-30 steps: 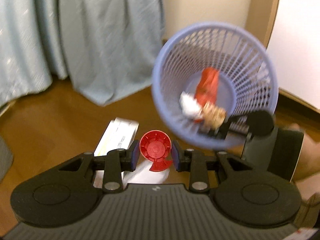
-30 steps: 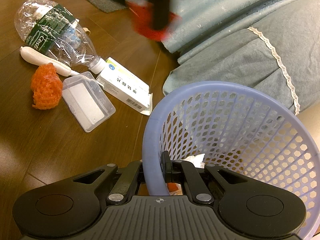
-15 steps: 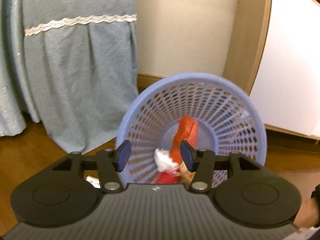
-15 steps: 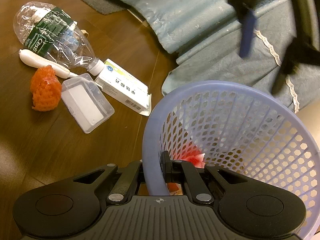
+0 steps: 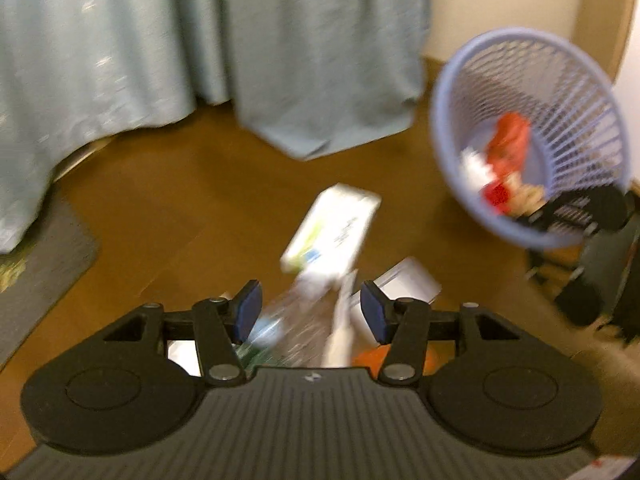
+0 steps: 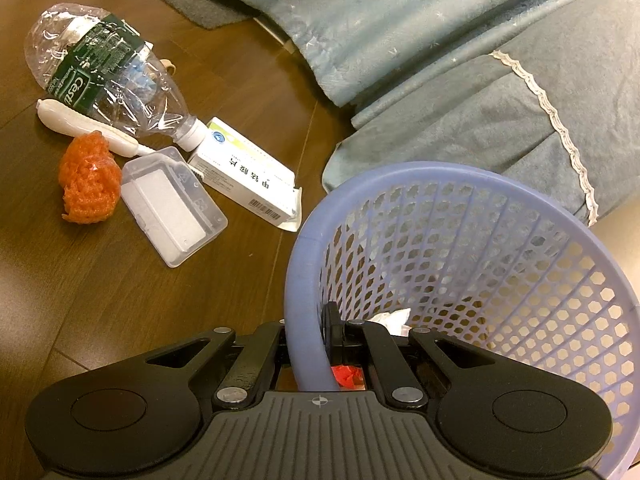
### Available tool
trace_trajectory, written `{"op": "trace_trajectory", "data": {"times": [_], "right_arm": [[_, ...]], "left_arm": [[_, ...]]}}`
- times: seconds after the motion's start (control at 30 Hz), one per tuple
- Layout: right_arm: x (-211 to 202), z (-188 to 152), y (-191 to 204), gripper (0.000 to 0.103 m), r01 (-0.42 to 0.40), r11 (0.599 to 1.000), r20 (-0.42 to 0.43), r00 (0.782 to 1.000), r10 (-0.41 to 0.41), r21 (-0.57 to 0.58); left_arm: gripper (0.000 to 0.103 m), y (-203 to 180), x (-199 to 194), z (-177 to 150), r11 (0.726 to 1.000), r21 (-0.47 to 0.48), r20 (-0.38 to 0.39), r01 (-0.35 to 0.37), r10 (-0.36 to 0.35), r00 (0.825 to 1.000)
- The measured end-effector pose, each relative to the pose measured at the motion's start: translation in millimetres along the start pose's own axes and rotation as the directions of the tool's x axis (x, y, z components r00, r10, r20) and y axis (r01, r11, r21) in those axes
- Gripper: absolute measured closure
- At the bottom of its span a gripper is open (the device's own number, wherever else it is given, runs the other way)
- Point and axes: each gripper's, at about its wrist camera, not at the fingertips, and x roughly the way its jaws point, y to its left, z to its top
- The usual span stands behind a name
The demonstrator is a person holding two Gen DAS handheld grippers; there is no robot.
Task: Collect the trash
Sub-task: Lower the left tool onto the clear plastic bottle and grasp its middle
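Note:
My right gripper (image 6: 310,330) is shut on the rim of the lilac mesh basket (image 6: 304,264), which it holds tilted above the wooden floor. Red and white scraps lie inside the basket (image 5: 444,120). On the floor to its left lie a crushed clear bottle (image 6: 96,68), a white carton (image 6: 244,174), a clear plastic tray (image 6: 172,200), an orange mesh ball (image 6: 88,178) and a white tube (image 6: 84,126). My left gripper (image 5: 310,312) is open and empty above that heap, with the carton (image 5: 332,228) just beyond its fingers. The left wrist view is blurred.
Pale blue-green fabric (image 6: 420,52) hangs down to the floor behind the heap. A grey mat (image 5: 36,264) lies at the left. A pale wall and a wooden frame edge stand behind the basket.
My left gripper held a red cap over the basket, opened and dropped it in, then swung left and down over the floor heap. The right gripper and basket stayed still.

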Motion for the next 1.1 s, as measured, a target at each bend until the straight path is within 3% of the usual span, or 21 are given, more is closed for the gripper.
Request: {"op": "trace_trajectory", "data": {"times": [0.23,0.67,0.8,0.93,1.1], "right_arm": [[0.1,-1.3,1.0,0.103,-0.001,1.0,-0.002,1.0,0.001,-0.004],[-0.5,-2.2,3.5,0.103,-0.002,1.0,-0.003,1.0,0.002,-0.012],[-0.8,-2.7,3.8,0.103,-0.002,1.0,-0.003,1.0,0.002,-0.012],[-0.6,-2.4,3.7,0.103,-0.003,1.0,-0.003,1.0,0.003,-0.013],[-1.1,-2.8,4.3,0.103,-0.003,1.0,-0.002,1.0,0.003,-0.014]], "left_arm": [[0.054,25.7,-12.8,-42.1,0.995,-0.062,-0.064,-0.082,0.078,0.995],[0.051,35.6,18.1,-70.3,0.995,0.034,-0.141,-0.095,0.099,0.985],[0.042,38.4,28.7,-70.7,0.992,0.106,-0.145,-0.065,0.08,0.986],[0.03,42.4,46.5,-64.2,0.987,0.161,-0.193,0.023,0.008,0.981],[0.029,43.2,68.1,-59.9,0.974,0.213,-0.254,0.081,-0.025,0.967]]}}
